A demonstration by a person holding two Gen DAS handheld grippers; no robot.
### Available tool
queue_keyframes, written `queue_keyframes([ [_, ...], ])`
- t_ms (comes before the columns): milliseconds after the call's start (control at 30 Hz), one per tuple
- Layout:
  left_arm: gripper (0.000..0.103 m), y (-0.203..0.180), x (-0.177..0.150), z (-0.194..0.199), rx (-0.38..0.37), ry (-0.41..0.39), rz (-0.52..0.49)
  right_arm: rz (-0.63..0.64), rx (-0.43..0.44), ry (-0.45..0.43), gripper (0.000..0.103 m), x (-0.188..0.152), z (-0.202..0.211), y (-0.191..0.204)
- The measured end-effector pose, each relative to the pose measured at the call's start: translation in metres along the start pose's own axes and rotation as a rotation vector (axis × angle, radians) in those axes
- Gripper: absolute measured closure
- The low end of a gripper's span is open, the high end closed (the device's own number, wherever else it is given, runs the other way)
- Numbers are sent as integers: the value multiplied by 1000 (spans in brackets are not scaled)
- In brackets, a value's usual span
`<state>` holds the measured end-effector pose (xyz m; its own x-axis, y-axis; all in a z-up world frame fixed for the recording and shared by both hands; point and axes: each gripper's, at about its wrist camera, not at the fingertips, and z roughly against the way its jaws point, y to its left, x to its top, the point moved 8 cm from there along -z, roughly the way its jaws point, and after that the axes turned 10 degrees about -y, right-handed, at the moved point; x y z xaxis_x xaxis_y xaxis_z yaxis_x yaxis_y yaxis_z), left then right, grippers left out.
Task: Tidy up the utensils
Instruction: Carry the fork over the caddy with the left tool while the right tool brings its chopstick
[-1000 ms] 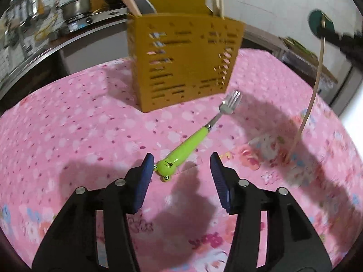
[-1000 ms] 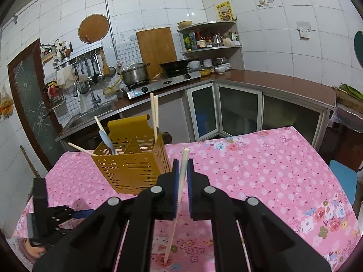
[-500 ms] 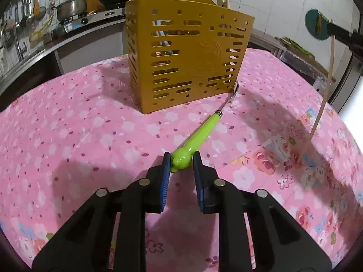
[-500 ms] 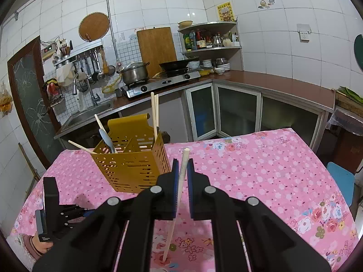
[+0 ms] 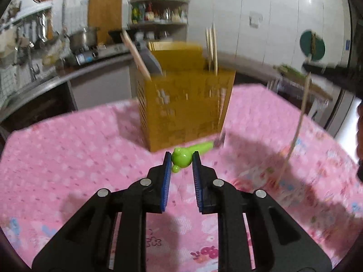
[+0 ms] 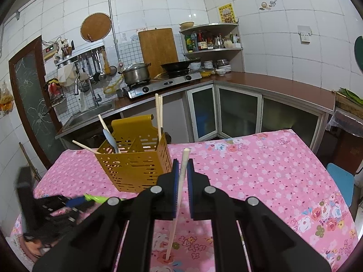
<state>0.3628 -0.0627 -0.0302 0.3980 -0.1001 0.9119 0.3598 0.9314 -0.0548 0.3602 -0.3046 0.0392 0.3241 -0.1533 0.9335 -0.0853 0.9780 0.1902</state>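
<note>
the left fingers [image 5: 167, 170] are drawn narrow on the frog-shaped end of a lime-green plastic-handled fork [image 5: 181, 158], blue pads pressing either side of it just below the centre of the left wrist view. the fork's metal tines point away toward the foot of the mustard-yellow perforated plastic utensil caddy [image 5: 183, 106], which stands in the middle of that frame on the pink floral tabletop [image 5: 68, 149]. the picture is smeared, so i cannot tell whether the tines are clear of the cloth.

the right fingers [image 6: 175, 174] are pinched tight on a pale wooden chopstick [image 6: 179, 190], held nearly upright at the centre of the right wrist view, its lower tip resting on the tabletop at the bottom of the frame. the caddy sits to the upper left there, already holding chopsticks and a blue spoon [image 6: 108, 137].

the risk, as i judge it: the fork is gripped only at its rounded, slick end, so the long handle may pivot or slip as it swings toward the caddy, and the tines could catch a slot or knock the light caddy.
</note>
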Motion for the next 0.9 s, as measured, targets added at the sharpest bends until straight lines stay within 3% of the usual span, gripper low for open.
queue_keyframes([
  [267,86,2,50,53,30,-128,19,3,15,-4,97,1,6,12],
  [633,86,10,67,71,64,-147,35,3,16,-23,97,10,10,16],
  [900,86,11,101,84,102,-169,-15,31,37,-89,98,44,21,30],
])
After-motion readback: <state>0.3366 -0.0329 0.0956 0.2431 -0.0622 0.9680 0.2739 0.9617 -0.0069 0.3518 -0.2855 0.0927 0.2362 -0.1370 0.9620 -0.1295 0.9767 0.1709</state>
